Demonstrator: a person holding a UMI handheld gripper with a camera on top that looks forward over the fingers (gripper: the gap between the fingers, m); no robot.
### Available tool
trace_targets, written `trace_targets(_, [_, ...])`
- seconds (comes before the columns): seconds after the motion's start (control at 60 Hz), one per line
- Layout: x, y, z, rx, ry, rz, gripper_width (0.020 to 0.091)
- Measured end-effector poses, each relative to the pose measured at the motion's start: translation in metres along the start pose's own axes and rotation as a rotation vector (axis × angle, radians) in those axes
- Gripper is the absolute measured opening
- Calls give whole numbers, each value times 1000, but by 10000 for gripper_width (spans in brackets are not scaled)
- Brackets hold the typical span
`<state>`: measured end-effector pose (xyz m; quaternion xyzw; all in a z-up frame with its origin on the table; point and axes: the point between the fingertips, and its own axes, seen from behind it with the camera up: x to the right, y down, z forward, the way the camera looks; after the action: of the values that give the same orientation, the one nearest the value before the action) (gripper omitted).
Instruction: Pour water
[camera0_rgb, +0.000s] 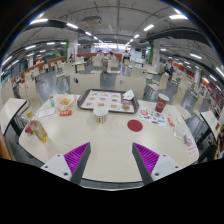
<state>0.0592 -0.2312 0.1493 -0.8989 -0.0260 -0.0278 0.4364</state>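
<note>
Hand-held gripper (110, 160): white fingers, striped magenta pads (76, 156)

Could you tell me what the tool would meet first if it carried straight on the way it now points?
The tool is open, with bare table just ahead. Straight on, it would probably first reach the small clear cup, then the tray behind it; the dark red coaster lies slightly aside. Depth is uncertain.

You won't find any text you can read here: the printed board (106, 100) at the tabletop's (100, 140) middle shows only coloured patches, too small to make out.
</note>
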Motion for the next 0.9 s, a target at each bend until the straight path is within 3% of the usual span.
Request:
trace_targets(0.267, [-50, 17, 9, -33, 64, 12, 851])
trace_targets(0.517, [-172, 51, 8, -57, 1, 33, 853])
trace_targets(0.733, [-304, 44, 30, 14, -126, 58, 850])
trace_targets(0.9, [-351, 6, 70, 130, -143, 67, 851])
